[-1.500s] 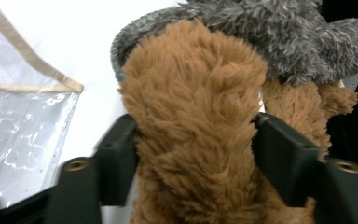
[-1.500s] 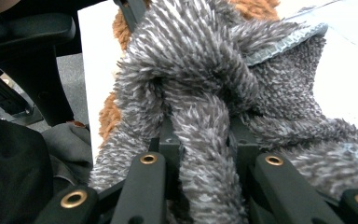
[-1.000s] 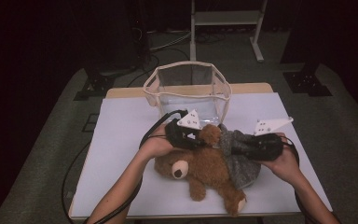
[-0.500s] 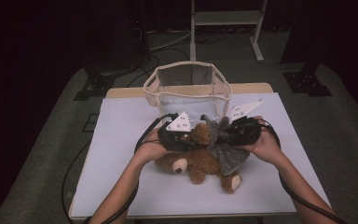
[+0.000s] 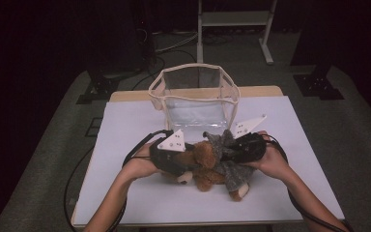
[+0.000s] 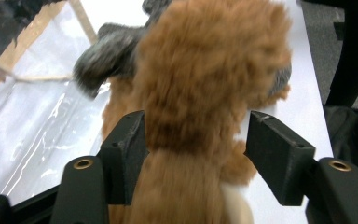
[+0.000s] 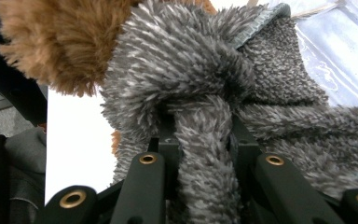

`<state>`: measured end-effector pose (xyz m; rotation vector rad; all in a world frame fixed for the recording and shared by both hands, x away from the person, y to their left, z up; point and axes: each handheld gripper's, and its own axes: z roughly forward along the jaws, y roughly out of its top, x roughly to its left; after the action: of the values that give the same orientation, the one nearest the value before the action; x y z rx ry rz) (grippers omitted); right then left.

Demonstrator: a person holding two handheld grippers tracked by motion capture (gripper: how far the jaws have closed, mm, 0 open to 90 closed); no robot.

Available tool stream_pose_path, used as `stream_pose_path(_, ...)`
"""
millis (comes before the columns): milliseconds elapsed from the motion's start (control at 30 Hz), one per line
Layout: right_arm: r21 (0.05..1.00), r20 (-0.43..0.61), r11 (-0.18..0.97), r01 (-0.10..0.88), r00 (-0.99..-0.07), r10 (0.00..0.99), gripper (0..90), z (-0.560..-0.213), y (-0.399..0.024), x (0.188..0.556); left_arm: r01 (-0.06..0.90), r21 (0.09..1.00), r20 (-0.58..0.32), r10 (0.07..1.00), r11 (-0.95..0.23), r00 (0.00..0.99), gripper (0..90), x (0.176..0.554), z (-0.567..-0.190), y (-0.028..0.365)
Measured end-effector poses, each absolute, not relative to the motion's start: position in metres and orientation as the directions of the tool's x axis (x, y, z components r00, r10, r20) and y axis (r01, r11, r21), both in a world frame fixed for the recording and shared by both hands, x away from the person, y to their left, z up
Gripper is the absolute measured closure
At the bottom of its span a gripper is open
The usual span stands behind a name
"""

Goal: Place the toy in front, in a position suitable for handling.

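On the white sheet (image 5: pixel 125 125) covering the table, near the middle and toward the near edge, a brown teddy bear (image 5: pixel 204 166) is lying, partly wrapped in a fuzzy grey garment (image 5: pixel 232 171). Two hands are coming in from the near side, each carrying a black gripper and meeting at the toy.

At the bear's left side, the left gripper (image 5: pixel 174 159) is sitting with its grey plate pointing up. Its own view is showing the brown fur (image 6: pixel 205 93) filling the space between the two black jaws. The left jaw is lying against the fur, while the right jaw is standing a little clear of it, with white sheet showing in the gap. These jaws have just been opening, so they are parted around the bear and not squeezing it.

At the bear's right side, the right gripper (image 5: pixel 244 147) is reaching in toward the grey garment. Its own view is showing a thick fold of the grey fabric (image 7: pixel 205 140) bunched tightly between the jaws, which are pinching it from both sides. The brown fur (image 7: pixel 51 42) is showing at the upper left of that view.

Just beyond the toy, on the far side, a clear-walled bin with a cream rim (image 5: pixel 193 70) is standing upright on the sheet. Its near wall is close to the bear, though I cannot tell whether they are touching.
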<state>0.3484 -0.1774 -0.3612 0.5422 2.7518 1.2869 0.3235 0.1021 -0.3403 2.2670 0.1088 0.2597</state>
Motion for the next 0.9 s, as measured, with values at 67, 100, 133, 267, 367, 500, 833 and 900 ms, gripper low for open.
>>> stream_pose_path(67,0.757,0.103,0.585,0.292,-0.937,0.333,71.7,-0.363,-0.179,0.347,0.006,0.761,0.147,0.181,-0.649,0.973,36.6,0.324,-0.339,0.112)
stream_pose_path(100,0.761,0.101,0.583,0.286,-0.939,0.328,71.7,-0.364,-0.180,0.346,0.012,0.762,0.144,0.188,-0.647,0.972,36.4,0.325,-0.339,0.115)
stream_pose_path(133,0.762,0.102,0.581,0.286,-0.939,0.329,71.8,-0.365,-0.181,0.345,0.024,0.762,0.143,0.204,-0.647,0.968,36.4,0.327,-0.339,0.121)
stream_pose_path(267,0.771,0.097,0.571,0.283,-0.938,0.334,71.8,-0.367,-0.187,0.340,0.069,0.751,0.117,0.236,-0.656,0.965,36.0,0.334,-0.346,0.135)
stream_pose_path(367,0.770,0.101,0.568,0.291,-0.934,0.342,71.9,-0.368,-0.192,0.338,0.099,0.735,0.096,0.248,-0.671,0.964,36.3,0.336,-0.359,0.137)
stream_pose_path(500,0.767,0.104,0.565,0.304,-0.928,0.358,72.1,-0.365,-0.205,0.337,0.095,0.750,0.098,0.251,-0.655,0.963,38.0,0.332,-0.367,0.138)
stream_pose_path(833,0.800,0.081,0.523,0.293,-0.917,0.390,72.4,-0.317,-0.228,0.339,0.069,0.760,0.102,0.223,-0.646,0.970,40.4,0.321,-0.369,0.141)
stream_pose_path(900,0.791,0.065,0.549,0.271,-0.929,0.365,72.3,-0.306,-0.211,0.343,0.060,0.763,0.101,0.210,-0.643,0.972,40.3,0.317,-0.370,0.141)
